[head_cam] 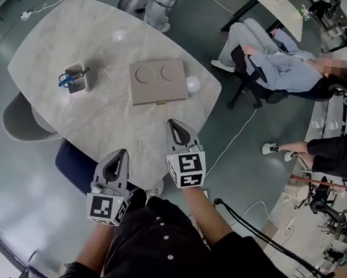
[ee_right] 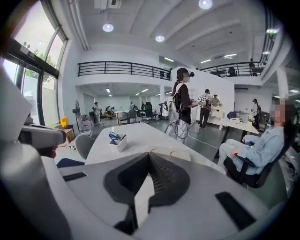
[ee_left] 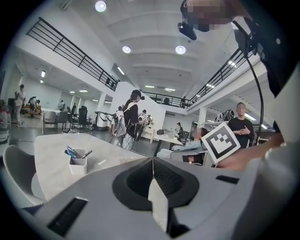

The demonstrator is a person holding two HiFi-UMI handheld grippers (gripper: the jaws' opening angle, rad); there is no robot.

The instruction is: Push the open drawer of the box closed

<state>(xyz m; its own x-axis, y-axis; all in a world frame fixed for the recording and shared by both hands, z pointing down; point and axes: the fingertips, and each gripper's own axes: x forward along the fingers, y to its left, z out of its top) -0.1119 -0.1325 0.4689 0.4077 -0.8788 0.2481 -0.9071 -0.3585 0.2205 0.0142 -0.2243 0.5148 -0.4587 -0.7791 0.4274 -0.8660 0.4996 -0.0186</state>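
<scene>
One flat tan box [head_cam: 158, 83] tops the marbled table [head_cam: 53, 47]

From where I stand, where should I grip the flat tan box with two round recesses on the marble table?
Probably the small brass-coloured pull on the flat tan box's near edge, coming in level from your side. The box lies flat and looks too wide for the jaws; the pull is the only part sticking out.

A white cup [head_cam: 76, 78] holding blue scissors [head_cam: 65, 80] stands on the marble table [head_cam: 101, 118], a grey chair [head_cam: 23, 123] at its edge.
</scene>
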